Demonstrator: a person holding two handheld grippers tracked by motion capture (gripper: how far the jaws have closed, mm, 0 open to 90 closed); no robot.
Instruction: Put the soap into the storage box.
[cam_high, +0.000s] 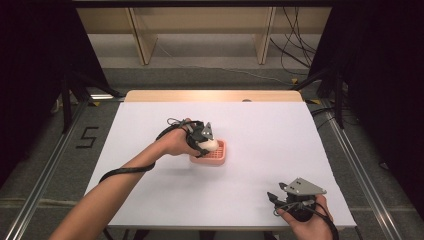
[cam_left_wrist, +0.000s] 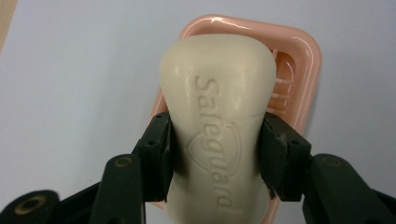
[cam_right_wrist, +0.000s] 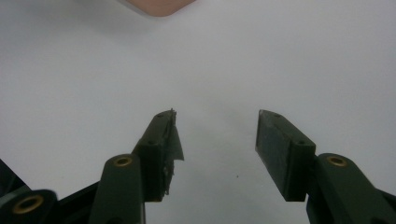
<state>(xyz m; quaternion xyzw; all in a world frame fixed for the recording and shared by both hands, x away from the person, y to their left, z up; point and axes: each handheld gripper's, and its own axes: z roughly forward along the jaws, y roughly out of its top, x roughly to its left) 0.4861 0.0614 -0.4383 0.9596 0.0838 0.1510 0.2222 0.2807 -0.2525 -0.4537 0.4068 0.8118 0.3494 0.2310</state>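
A cream bar of soap (cam_left_wrist: 217, 116) stamped with a brand name is pinched between the two black jaws of my left gripper (cam_left_wrist: 217, 156), which is shut on it. The soap hangs just above a pink slatted soap dish (cam_left_wrist: 299, 70). In the high view the left gripper (cam_high: 206, 142) holds the soap (cam_high: 211, 145) over the left end of the dish (cam_high: 212, 159) near the table's middle. My right gripper (cam_high: 274, 199) rests near the front right of the table. Its jaws stand apart with nothing between them (cam_right_wrist: 217, 140), over bare white surface.
The white table (cam_high: 260, 130) has a wooden strip along its far edge. Beyond it are wooden shelf legs (cam_high: 142, 40) and loose cables (cam_high: 295, 45) on the floor. A corner of the pink dish (cam_right_wrist: 159, 7) shows at the top of the right gripper view.
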